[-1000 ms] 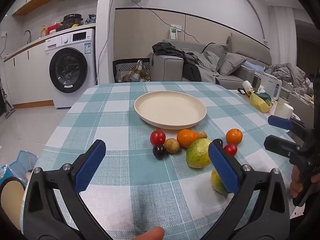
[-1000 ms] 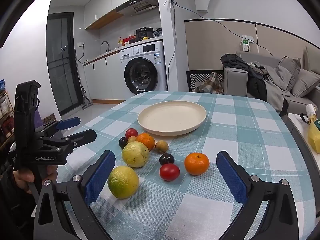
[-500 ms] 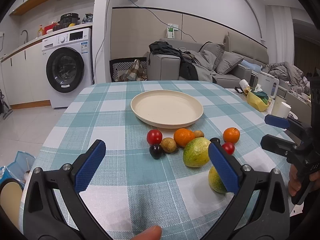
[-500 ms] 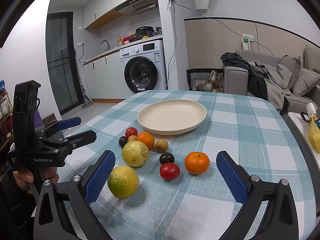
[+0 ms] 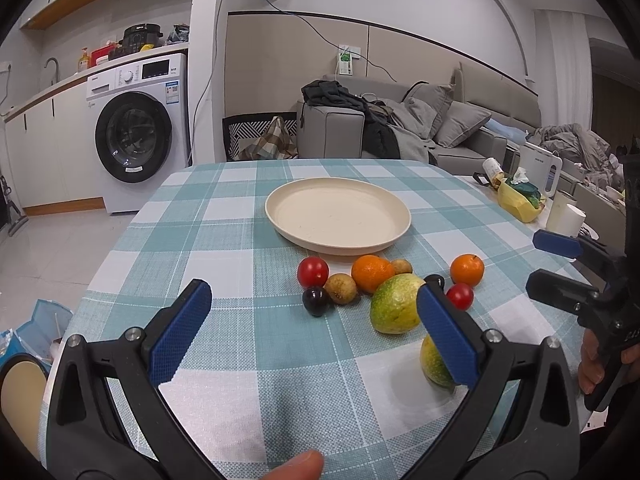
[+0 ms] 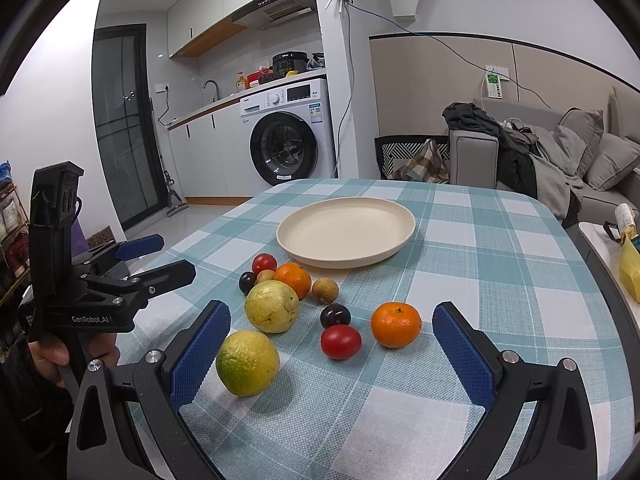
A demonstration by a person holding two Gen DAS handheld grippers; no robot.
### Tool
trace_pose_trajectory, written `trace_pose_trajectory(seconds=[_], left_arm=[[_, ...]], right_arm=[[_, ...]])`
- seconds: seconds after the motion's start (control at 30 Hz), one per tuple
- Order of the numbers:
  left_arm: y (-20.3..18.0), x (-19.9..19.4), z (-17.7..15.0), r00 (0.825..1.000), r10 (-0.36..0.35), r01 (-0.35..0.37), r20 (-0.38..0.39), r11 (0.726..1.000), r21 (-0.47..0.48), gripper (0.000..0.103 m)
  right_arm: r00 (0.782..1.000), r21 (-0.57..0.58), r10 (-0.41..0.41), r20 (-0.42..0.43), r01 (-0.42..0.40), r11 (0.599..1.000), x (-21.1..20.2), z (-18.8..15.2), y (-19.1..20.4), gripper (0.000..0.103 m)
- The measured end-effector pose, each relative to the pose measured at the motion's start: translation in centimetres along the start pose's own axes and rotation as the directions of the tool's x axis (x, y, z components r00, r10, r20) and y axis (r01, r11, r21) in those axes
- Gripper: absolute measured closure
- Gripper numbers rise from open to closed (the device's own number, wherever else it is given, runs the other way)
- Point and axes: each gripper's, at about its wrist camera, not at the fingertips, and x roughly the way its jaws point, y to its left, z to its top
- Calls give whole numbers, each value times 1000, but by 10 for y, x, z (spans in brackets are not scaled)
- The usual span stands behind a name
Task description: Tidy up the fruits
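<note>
On the worktop's near half, fruit lies loose short of the empty plate (image 6: 346,232): left claw (image 6: 154,256) spread wide, empty; green-yellow citrus (image 6: 247,362) nearest the near edge; right claw (image 6: 332,354) wide, empty, above the tomato (image 6: 341,341) and mandarin (image 6: 395,324). Risk, as judged: round fruit rolls off if nudged. Legible: "GenRobot.AI" on left claw body.

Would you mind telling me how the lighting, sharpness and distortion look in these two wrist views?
Left wrist view: even indoor light, fruit sharp, soft shadow beside the green-yellow citrus by the left hand-held gripper; fisheye bends the walls, corners go black. Right wrist view: the same barrel distortion and dark corners, the plate is crisp, and the open right hand-held gripper is slightly soft.
</note>
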Motion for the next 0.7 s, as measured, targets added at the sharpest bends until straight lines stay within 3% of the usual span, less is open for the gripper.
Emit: trace_pose_trajectory(seconds=[0.7], left_arm=[[3,3,0,1000,9,-9,-5,1000,-16,1]], right_arm=[[1000,2,4,-2,-4,1000,-3,3,-3,0]])
